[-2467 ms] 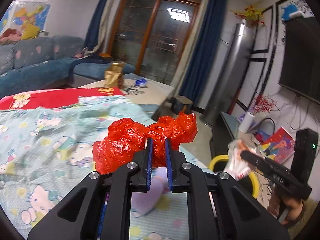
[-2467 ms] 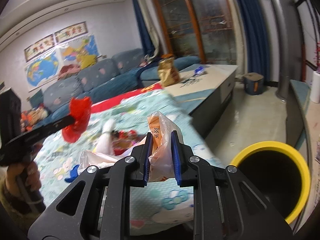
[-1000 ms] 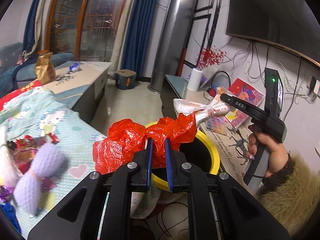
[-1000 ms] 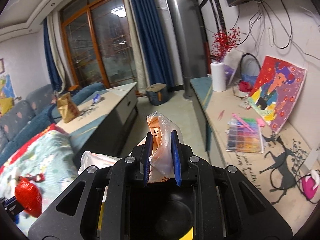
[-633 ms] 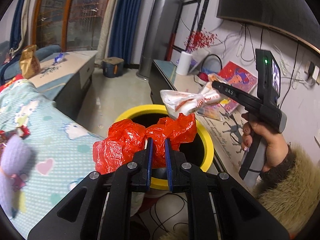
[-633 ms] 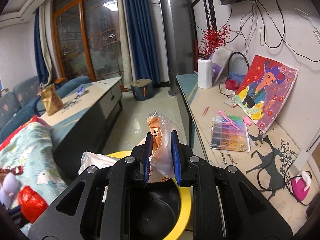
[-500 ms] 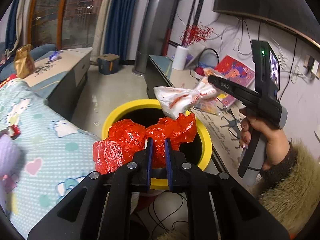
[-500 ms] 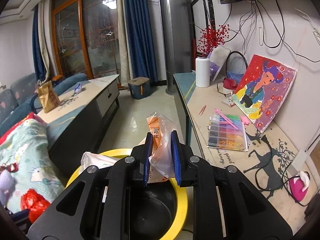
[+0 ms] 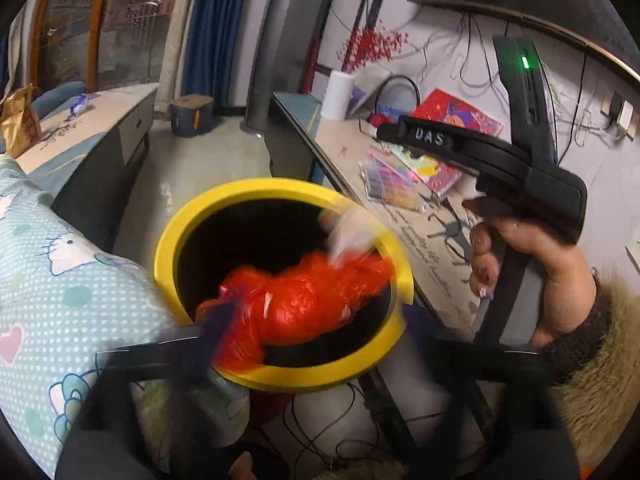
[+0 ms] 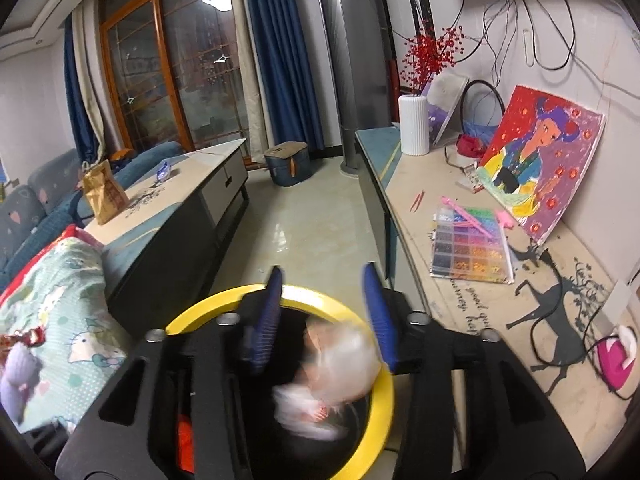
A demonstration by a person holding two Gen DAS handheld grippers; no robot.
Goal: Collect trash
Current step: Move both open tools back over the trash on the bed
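A black bin with a yellow rim (image 9: 172, 240) stands below both grippers. My left gripper (image 9: 320, 340) hangs over its mouth, jaws opening wide and blurred. The red plastic bag (image 9: 304, 304) is loose between them, dropping into the bin. In the left wrist view a hand (image 9: 552, 280) holds my right gripper (image 9: 386, 132) above the bin's right side. In the right wrist view the right gripper (image 10: 324, 308) has its blue pads (image 10: 268, 316) apart and still opening. The white and orange wrapper (image 10: 336, 364), blurred, falls free beneath them toward the bin (image 10: 380, 400).
A long low cabinet (image 10: 460, 320) on the right carries a bead box (image 10: 468, 248), a painting (image 10: 540, 160) and a white vase (image 10: 414, 124). A coffee table (image 10: 180, 200) stands left of the floor strip. The cartoon blanket (image 9: 60, 280) borders the bin's left side. Cables lie under the bin.
Both grippers went from shut on their trash to open. The red bag and the white wrapper left the pads and are falling into the bin. The left gripper came lower over the bin.
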